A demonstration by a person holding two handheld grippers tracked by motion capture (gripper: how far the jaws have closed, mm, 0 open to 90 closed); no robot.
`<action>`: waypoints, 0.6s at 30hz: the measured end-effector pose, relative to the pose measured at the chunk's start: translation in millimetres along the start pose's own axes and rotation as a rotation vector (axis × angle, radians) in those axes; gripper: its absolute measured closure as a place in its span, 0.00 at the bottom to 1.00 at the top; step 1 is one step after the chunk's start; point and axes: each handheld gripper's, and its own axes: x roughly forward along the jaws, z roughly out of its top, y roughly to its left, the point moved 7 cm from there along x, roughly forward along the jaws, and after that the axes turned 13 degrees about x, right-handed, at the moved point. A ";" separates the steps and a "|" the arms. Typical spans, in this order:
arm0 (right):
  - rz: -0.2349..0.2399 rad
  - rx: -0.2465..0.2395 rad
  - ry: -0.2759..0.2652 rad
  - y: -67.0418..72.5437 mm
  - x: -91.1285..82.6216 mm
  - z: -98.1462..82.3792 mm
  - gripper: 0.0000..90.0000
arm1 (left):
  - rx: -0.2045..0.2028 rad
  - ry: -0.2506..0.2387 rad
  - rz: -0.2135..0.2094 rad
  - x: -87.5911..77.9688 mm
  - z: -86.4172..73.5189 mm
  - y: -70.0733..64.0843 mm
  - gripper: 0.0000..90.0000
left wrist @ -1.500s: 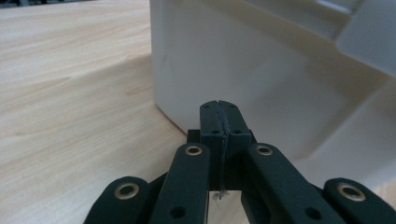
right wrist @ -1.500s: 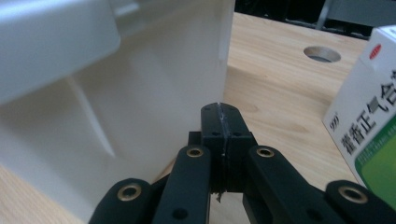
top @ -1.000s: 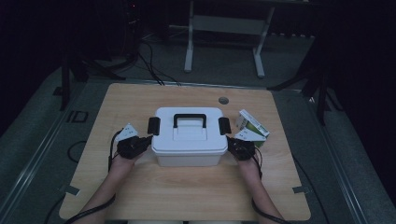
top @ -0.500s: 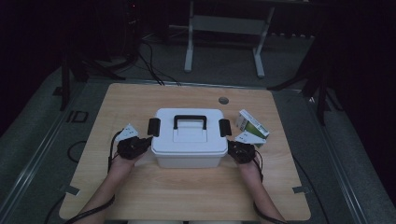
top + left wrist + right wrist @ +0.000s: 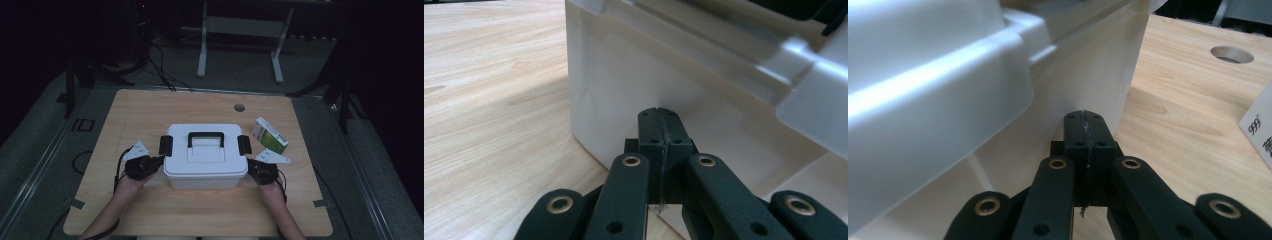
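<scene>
The right claw (image 5: 1083, 116), jaws pressed together, points at the white box's (image 5: 1088, 75) side (wooden table (image 5: 1188, 125) beyond).

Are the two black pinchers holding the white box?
No. The left gripper and right gripper are both shut on nothing, each beside an end wall of the white plastic lidded box.
</scene>
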 end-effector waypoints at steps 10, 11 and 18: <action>-0.007 -0.042 0.005 6.9 -19.3 -11.0 1.00 | 0.020 -0.004 -0.009 -4.4 -2.3 -17.1 1.00; -0.006 -0.044 0.005 7.6 -21.7 -12.5 1.00 | 0.019 -0.004 -0.015 -5.0 -2.6 -19.3 1.00; 0.026 -0.007 0.003 9.5 -37.4 -22.0 1.00 | 0.027 -0.001 -0.038 -8.7 -4.2 -33.5 1.00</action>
